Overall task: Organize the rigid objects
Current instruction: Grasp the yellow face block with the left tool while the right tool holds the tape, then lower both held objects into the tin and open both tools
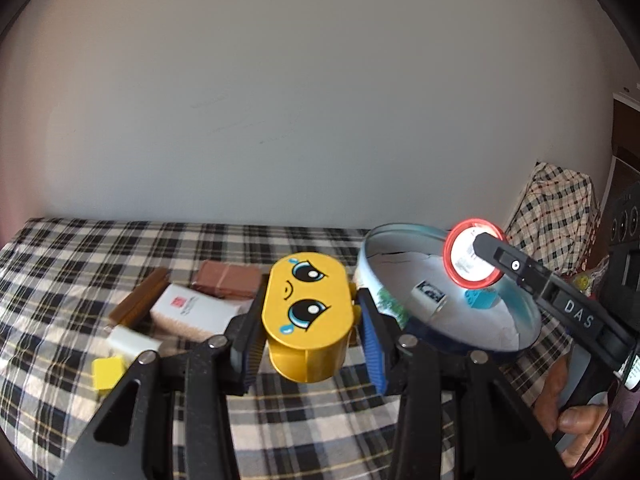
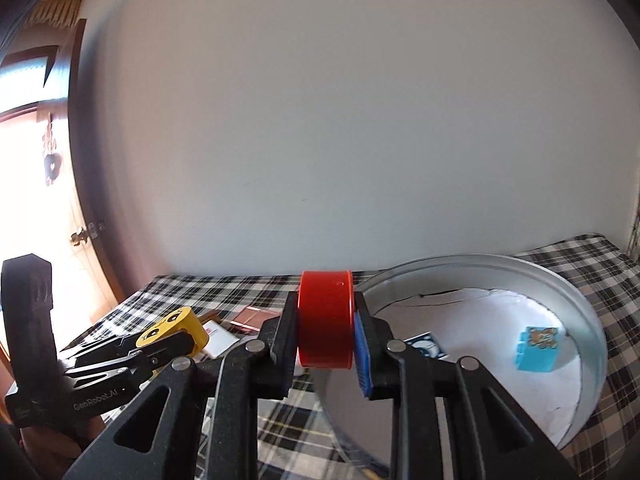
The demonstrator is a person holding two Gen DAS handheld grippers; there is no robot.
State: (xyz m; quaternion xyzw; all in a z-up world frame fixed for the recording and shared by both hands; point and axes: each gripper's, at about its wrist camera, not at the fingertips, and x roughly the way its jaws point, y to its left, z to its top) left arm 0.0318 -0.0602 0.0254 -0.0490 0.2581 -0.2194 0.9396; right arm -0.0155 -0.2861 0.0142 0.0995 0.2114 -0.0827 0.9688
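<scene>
Right now my left tongs (image 1: 308, 316) pinch a yellow oval plastic box with a crying face (image 1: 306, 314), held up just beside the big round metal tin with white paper inside (image 1: 520, 312). My right tongs (image 2: 326, 322) squeeze a red round plastic tub (image 2: 326, 318) by its flat ends, up over the near rim of that tin. A small blue toy block (image 2: 538, 348) and a little printed card (image 2: 426, 348) already lie in the tin.

I think the red tub could slip, since smooth plastic is slick, and then roll off onto the checked bed cover (image 1: 120, 240). Both tongs are near each other at the tin, so they might bump. A hard drop could knock the tin or hit the blue block.
</scene>
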